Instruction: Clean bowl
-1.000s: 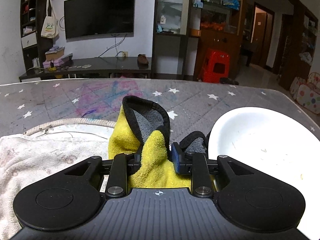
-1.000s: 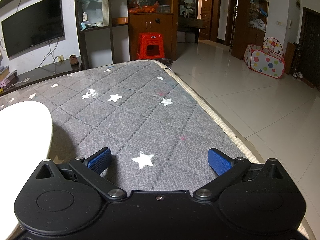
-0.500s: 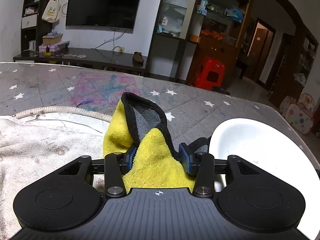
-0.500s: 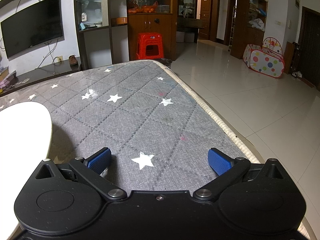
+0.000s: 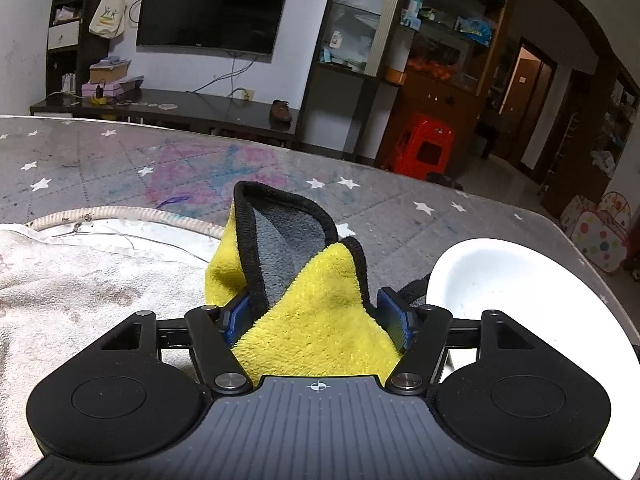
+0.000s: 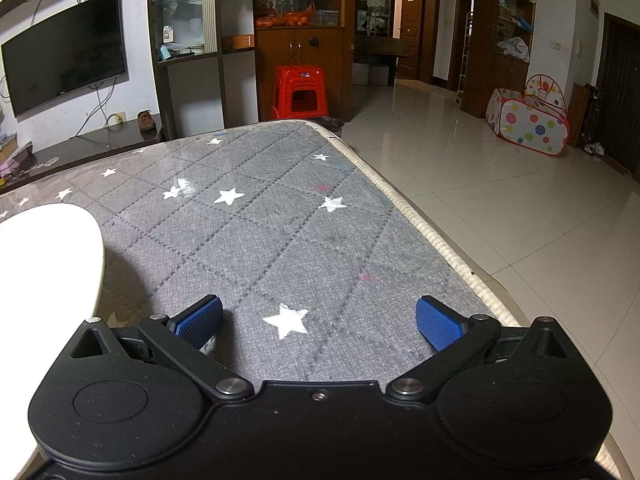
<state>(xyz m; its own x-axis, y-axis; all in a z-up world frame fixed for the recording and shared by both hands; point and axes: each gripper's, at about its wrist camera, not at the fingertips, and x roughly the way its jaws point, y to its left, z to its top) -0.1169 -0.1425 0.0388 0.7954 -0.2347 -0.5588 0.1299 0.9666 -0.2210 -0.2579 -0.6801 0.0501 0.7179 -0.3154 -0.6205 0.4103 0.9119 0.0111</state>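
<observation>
Two tools are in our hands. Our left tool [image 5: 316,312] is clamped on a yellow fleece cloth with grey lining and black edging [image 5: 320,312], the blue pads pressing into its bunched folds from both sides. Our right tool [image 6: 320,322] has its pads spread wide apart with nothing between them, hovering low over the grey quilted mattress with white stars [image 6: 280,232].

Just beyond and to the right of the held cloth lies the white round bowl [image 5: 520,292], tilted so its pale inside faces us, with a few small specks showing on it. It sits near the mattress's right side. From the right tool's view the same bowl [image 6: 48,264] lies to the left, close beside the left pad. So the bowl sits between our two hands, and the cloth needs to travel rightward and slightly forward to reach its inside. We judge the left hand to be the wiping hand and the right free to steady the rim.

Left of the cloth spreads a worn off-white towel [image 5: 80,280]. Beyond it the mattress runs open and bare. On the right the piped mattress edge [image 6: 440,240] drops to tiled floor, so a nudged bowl could slide off that way.
</observation>
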